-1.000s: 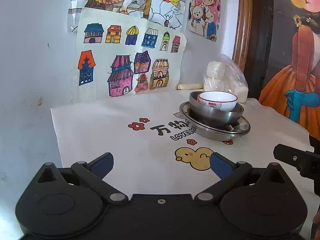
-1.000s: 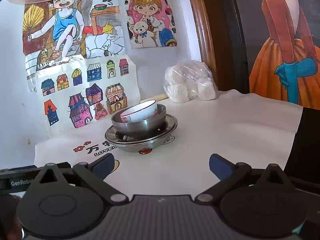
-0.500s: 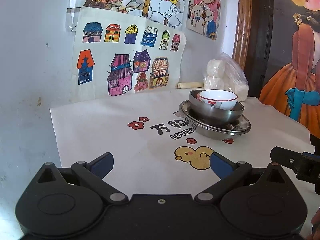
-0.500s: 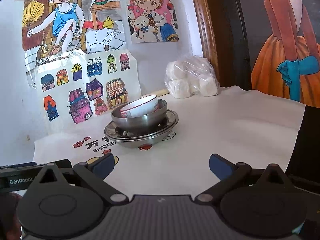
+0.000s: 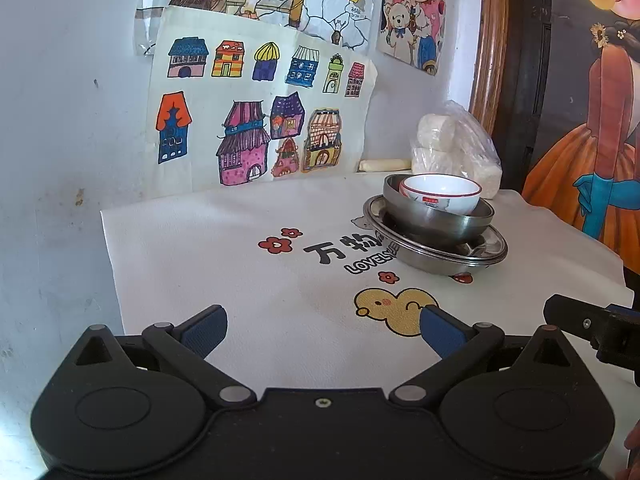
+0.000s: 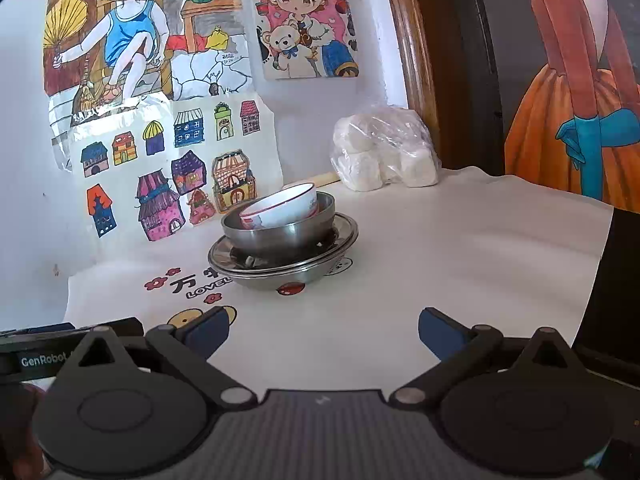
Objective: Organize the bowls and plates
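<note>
Left claw (image 5: 320,330): fingers wide apart, holding nothing, hovering low over the counter (image 5: 240,280). Right claw (image 6: 323,330): same, spread wide and empty. Stack sits far ahead, well apart from both: white bowl (image 6: 280,210) tilted inside steel bowl (image 6: 276,236), on 2 steel plates (image 6: 288,268). Bag of white rolls (image 6: 384,156) beyond.

A small bowl (image 5: 440,196) sits in a larger bowl (image 5: 438,222) on a plate (image 5: 436,250), a bag (image 5: 456,146) behind them.

Mat lettering (image 5: 348,254) partly behind plates (image 5: 436,254)
</note>
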Action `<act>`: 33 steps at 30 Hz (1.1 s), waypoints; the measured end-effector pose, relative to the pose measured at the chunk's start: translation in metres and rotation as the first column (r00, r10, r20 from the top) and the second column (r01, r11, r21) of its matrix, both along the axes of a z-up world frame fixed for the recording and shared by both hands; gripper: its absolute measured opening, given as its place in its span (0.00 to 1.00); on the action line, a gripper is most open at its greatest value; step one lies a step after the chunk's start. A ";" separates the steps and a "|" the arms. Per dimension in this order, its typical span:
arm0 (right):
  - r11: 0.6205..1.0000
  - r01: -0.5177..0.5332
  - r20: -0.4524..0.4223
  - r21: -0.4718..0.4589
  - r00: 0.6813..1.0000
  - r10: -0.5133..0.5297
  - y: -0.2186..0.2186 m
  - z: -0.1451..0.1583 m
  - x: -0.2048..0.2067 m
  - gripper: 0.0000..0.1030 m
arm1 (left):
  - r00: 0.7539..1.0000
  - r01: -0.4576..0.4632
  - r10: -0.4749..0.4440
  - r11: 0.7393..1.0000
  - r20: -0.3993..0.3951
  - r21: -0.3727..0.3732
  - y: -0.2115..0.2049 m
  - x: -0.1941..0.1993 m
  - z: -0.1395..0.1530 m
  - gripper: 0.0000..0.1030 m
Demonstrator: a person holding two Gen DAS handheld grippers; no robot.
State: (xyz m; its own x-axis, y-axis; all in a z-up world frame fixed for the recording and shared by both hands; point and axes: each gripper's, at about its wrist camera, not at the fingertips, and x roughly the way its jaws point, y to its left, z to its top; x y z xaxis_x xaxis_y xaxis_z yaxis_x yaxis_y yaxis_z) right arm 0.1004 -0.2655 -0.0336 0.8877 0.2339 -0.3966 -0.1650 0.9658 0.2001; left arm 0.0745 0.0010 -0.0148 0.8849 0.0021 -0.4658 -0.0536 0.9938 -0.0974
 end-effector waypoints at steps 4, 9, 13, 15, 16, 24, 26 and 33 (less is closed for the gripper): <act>1.000 0.000 -0.001 -0.002 1.000 0.000 0.000 -0.001 0.001 1.00 | 1.000 0.000 0.000 1.000 -0.002 -0.001 0.000 0.000 0.000 0.99; 1.000 -0.006 -0.003 -0.006 1.000 0.006 0.001 -0.001 0.002 1.00 | 1.000 0.000 0.000 1.000 -0.005 -0.002 0.001 0.002 -0.001 0.99; 1.000 -0.010 -0.001 -0.013 1.000 0.010 0.002 -0.001 0.001 1.00 | 1.000 -0.001 0.001 1.000 -0.006 -0.001 0.001 0.002 -0.001 0.99; 1.000 -0.009 -0.001 -0.013 1.000 0.009 0.002 -0.001 0.001 1.00 | 1.000 0.000 0.000 1.000 -0.007 -0.003 0.001 0.002 -0.001 0.99; 1.000 -0.009 -0.002 -0.012 1.000 0.009 0.002 -0.001 0.001 1.00 | 1.000 0.000 0.000 1.000 -0.007 -0.003 0.001 0.002 -0.002 0.99; 1.000 -0.009 -0.002 -0.012 1.000 0.009 0.002 -0.001 0.001 1.00 | 1.000 0.000 0.000 1.000 -0.008 -0.002 0.001 0.002 -0.001 0.99; 1.000 -0.009 -0.002 -0.012 1.000 0.009 0.002 -0.001 0.001 1.00 | 1.000 0.000 0.000 1.000 -0.008 -0.003 0.001 0.002 -0.002 0.99; 1.000 -0.009 -0.002 -0.012 1.000 0.009 0.002 -0.001 0.001 1.00 | 1.000 0.000 0.000 1.000 -0.009 -0.002 0.001 0.002 -0.002 0.99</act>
State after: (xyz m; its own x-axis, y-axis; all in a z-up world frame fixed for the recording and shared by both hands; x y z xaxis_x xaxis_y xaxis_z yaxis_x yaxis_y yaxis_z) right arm 0.1014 -0.2639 -0.0344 0.8847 0.2373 -0.4013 -0.1735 0.9665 0.1889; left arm 0.0764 0.0017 -0.0165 0.8806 0.0006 -0.4738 -0.0542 0.9936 -0.0994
